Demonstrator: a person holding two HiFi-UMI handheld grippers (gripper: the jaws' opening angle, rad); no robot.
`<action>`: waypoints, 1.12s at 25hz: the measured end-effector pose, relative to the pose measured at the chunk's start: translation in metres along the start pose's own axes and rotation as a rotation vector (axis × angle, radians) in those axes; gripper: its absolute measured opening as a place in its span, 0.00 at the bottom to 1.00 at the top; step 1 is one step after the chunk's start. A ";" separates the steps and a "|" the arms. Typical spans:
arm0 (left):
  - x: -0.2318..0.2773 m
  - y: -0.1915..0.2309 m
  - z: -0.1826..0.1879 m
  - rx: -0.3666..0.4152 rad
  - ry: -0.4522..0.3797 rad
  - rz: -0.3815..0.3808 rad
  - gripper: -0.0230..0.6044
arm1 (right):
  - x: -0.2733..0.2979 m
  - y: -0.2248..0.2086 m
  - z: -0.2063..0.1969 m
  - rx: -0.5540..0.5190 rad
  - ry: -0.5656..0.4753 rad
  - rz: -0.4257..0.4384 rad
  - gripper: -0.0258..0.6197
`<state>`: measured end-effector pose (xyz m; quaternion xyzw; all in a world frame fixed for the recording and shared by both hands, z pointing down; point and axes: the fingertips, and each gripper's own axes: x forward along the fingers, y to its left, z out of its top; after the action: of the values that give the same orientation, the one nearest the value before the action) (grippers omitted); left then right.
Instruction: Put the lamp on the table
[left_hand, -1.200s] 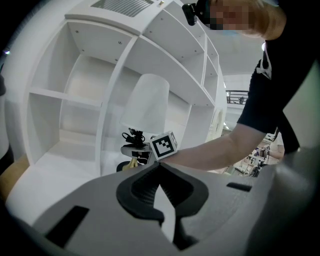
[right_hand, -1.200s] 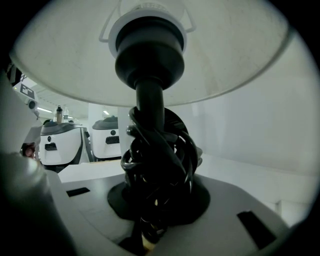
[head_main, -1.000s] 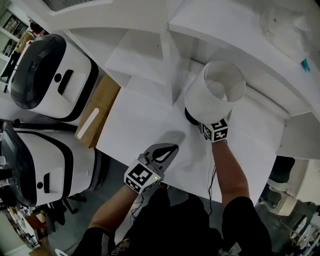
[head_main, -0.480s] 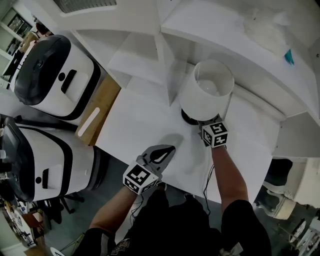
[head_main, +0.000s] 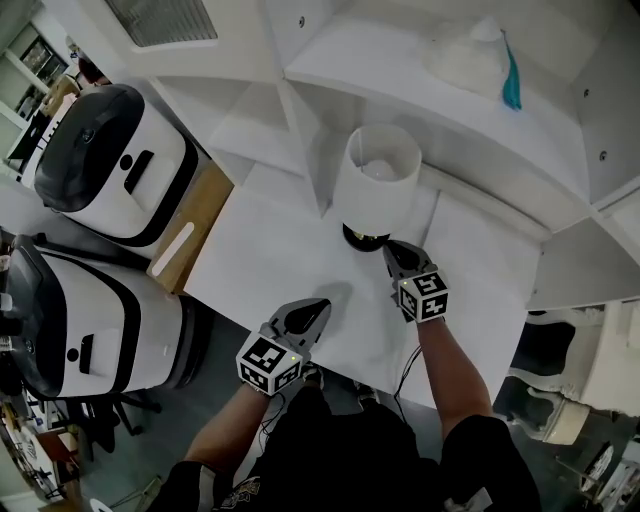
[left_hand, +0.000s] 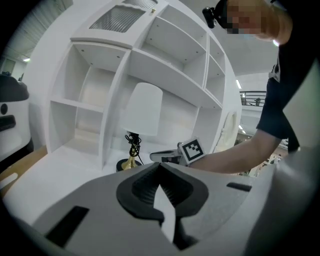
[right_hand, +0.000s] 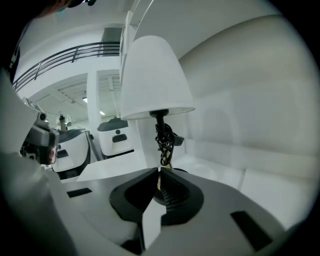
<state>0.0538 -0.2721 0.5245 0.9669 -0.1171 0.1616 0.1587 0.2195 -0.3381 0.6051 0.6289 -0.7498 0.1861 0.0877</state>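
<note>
The lamp (head_main: 375, 178), a white shade on a thin stem with a dark cord wound round it and a round dark base, stands upright on the white table (head_main: 270, 250) by the shelf divider. My right gripper (head_main: 392, 248) hovers just in front of the base and touches nothing. Its jaws have just been closing with nothing between them, and in the right gripper view they meet below the lamp (right_hand: 155, 80). My left gripper (head_main: 320, 305) is shut and empty over the table's near edge. In the left gripper view the lamp (left_hand: 144, 110) stands ahead, with the right gripper (left_hand: 155, 156) beside its base.
Two white and black machines (head_main: 110, 160) (head_main: 70, 320) stand at the left, beside a wooden board (head_main: 195, 225). White shelves (head_main: 400, 60) rise behind the table, with a teal item (head_main: 510, 75) on the upper one. A chair (head_main: 560, 400) is at the lower right.
The right gripper has drawn back from the lamp's base toward me and its jaws have come together. The lamp stands on its own. The left gripper has shifted slightly.
</note>
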 end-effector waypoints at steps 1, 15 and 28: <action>-0.002 -0.004 -0.001 -0.006 -0.002 0.014 0.05 | -0.008 0.005 0.002 0.011 0.001 0.010 0.09; -0.034 -0.069 -0.006 -0.100 -0.101 0.207 0.05 | -0.114 0.081 0.040 0.038 -0.054 0.215 0.09; -0.083 -0.099 -0.022 -0.120 -0.105 0.229 0.05 | -0.160 0.148 0.032 0.059 -0.063 0.289 0.08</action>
<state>-0.0014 -0.1590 0.4880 0.9432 -0.2443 0.1204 0.1903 0.1091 -0.1843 0.4926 0.5223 -0.8290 0.1991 0.0180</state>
